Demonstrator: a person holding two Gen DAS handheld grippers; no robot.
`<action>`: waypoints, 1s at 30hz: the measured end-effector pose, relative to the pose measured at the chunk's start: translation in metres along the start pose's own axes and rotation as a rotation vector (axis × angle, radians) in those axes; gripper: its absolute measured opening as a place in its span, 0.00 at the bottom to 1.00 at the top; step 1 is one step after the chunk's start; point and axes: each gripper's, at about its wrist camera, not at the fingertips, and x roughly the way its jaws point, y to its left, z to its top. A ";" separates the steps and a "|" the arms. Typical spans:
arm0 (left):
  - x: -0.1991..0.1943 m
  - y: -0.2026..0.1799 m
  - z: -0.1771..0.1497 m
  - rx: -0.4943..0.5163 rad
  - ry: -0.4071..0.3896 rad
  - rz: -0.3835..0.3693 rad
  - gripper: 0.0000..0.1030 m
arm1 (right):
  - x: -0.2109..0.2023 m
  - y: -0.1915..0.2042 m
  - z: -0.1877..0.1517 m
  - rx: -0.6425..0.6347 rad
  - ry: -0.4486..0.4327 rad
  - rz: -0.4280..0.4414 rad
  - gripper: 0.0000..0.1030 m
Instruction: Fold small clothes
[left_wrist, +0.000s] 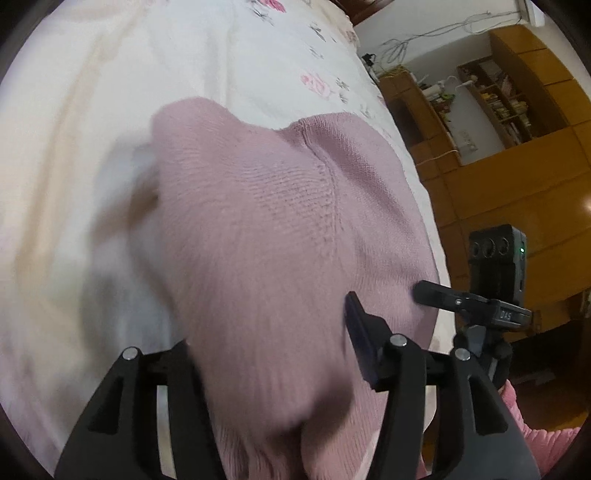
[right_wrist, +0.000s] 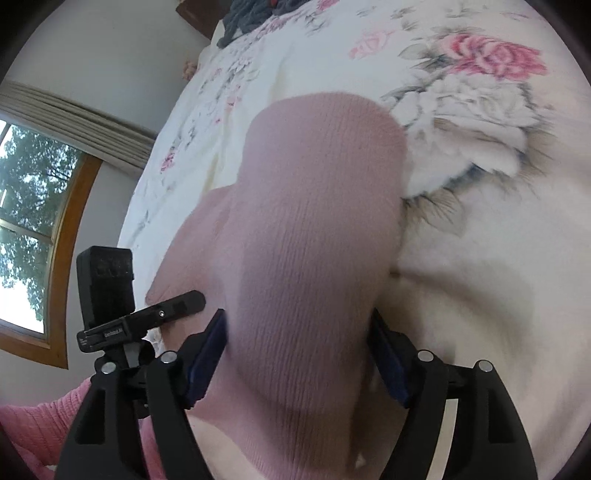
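**Pink knit garment held between two hand-held grippers above a floral bedspread**

Left wrist view. The left gripper (left_wrist: 266, 332) stands with its jaws spread wide, and a bunched fold of the pink knit garment (left_wrist: 266, 206) passes between them. The right-hand finger with its dark blue pad (left_wrist: 360, 332) lies against the fabric; the other finger is hidden behind the cloth, so a firm grip cannot be confirmed. A seam runs down the knit, and the garment spreads away from the camera onto the white bedspread (left_wrist: 92, 129), which carries pink flower prints. The lower part of the fabric is blurred. At the right edge the right gripper (left_wrist: 421, 288) appears with its camera block, one finger tip at the garment's edge. Behind it stand wooden cabinets (left_wrist: 498, 184) with open shelves, and a pink ribbed sleeve (left_wrist: 532, 439) shows at the lower right.

Right wrist view. The right gripper (right_wrist: 297, 347) has its jaws wide apart, both blue pads (right_wrist: 210, 350) touching the sides of a thick roll of the pink knit garment (right_wrist: 314, 221) that fills the gap. The roll rises toward the bedspread (right_wrist: 480, 295) and its large rose print. At the left the left gripper (right_wrist: 199, 299) reaches the garment's edge. A wood-framed window (right_wrist: 33, 221) and a pink sleeve (right_wrist: 33, 424) lie beyond.
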 end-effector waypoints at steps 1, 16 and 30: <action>-0.008 -0.003 -0.004 0.010 -0.013 0.023 0.51 | -0.005 -0.001 -0.005 0.008 0.002 0.010 0.73; -0.030 -0.048 -0.083 0.128 -0.020 0.291 0.57 | 0.001 -0.015 -0.092 0.074 0.101 0.028 0.35; -0.031 -0.015 -0.092 0.051 0.037 0.360 0.62 | -0.001 0.000 -0.092 0.048 0.121 -0.079 0.27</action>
